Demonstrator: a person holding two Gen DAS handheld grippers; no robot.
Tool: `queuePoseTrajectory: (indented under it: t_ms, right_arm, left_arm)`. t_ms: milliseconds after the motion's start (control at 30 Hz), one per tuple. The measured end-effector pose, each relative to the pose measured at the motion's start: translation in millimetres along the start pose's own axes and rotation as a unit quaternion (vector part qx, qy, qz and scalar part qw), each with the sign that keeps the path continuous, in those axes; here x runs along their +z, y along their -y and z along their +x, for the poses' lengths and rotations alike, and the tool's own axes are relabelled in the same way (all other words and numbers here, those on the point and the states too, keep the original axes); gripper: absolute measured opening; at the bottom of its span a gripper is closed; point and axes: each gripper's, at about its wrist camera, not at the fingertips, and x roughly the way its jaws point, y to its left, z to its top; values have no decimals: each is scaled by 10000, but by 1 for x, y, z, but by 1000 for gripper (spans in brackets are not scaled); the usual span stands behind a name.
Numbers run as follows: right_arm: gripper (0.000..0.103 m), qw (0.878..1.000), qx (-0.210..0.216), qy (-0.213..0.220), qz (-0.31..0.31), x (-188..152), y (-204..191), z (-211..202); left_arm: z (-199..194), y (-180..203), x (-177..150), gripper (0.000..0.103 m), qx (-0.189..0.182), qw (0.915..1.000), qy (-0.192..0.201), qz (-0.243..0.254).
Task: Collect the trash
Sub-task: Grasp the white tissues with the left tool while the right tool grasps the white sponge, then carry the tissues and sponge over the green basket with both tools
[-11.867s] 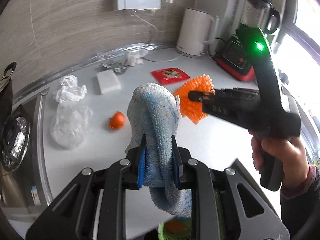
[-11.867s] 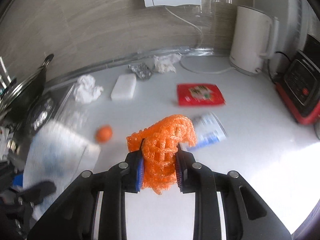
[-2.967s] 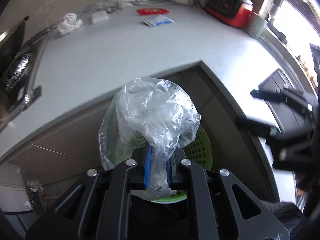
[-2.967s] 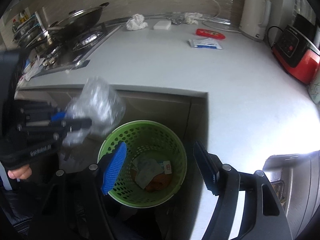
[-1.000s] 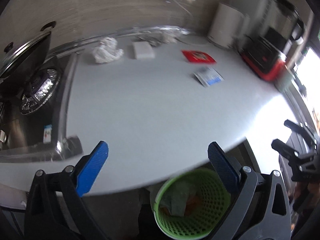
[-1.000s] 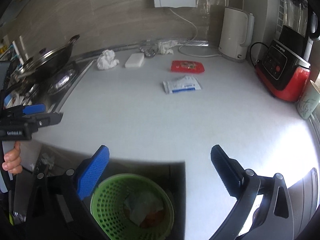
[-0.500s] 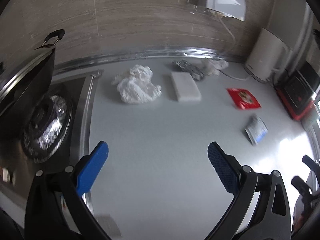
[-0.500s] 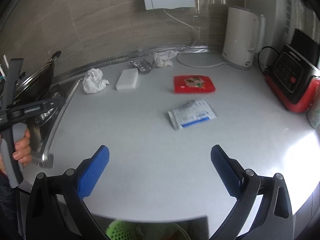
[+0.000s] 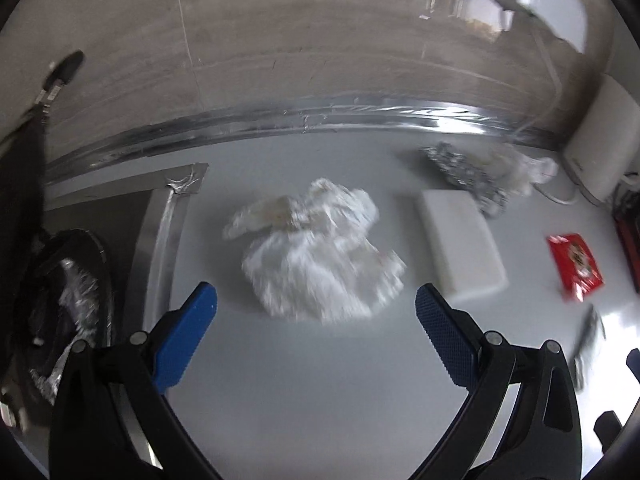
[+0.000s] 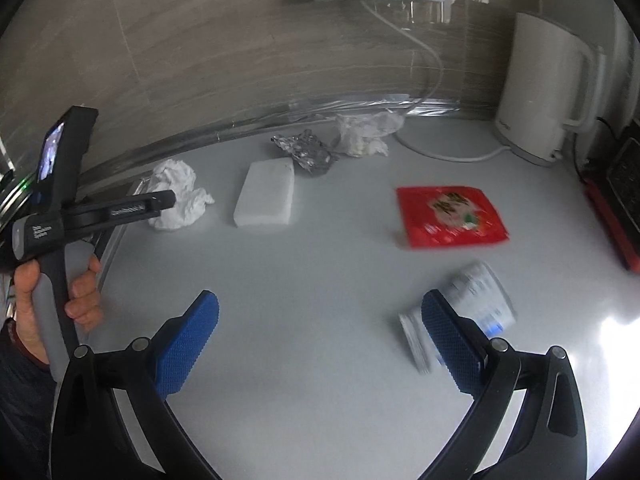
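Note:
A crumpled white tissue (image 9: 320, 256) lies on the grey counter just ahead of my left gripper (image 9: 316, 328), which is open and empty; the wad sits a little beyond the blue fingertips. In the right wrist view the same tissue (image 10: 178, 196) shows beside the left gripper's fingers (image 10: 160, 200). My right gripper (image 10: 320, 340) is open and empty above the counter. A white and blue packet (image 10: 476, 300) lies by its right finger. A red packet (image 10: 450, 216), crumpled foil (image 10: 304, 150) and a second tissue wad (image 10: 366, 134) lie farther back.
A white sponge block (image 10: 266, 192) sits between the tissue and the foil. A stove with a foil-lined burner (image 9: 68, 304) borders the counter on the left. A white kettle (image 10: 548, 88) with its cord and a red appliance (image 10: 612, 200) stand at the right.
Both grippers have moved forward over the counter, away from the green basket. The left one has closed in on the white tissue; the right one has neared the white and blue packet.

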Motion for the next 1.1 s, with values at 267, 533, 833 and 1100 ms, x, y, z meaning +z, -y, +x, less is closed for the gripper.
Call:
queuePoseTrajectory:
  t_ms: [267,533,833,1100]
  right_arm:
    - [101,10000,37,-51,-4,37,-15,59]
    - [101,9997,47,-183,-123,63,-33,113]
    - [101,9989,-174,-268,-333,83,-55,161]
    - [61,9979,-275,-446,-392,80,-64,175]
  left_arm:
    - [44,-3,18,68,76,9991,-397,-100]
    - [52,-7,16,26,-59,9990,-445,-24]
    - [43,-13,15,25,-62,9991,-420,-28]
    - [39,-15,11,24,-5,9995,-319,44]
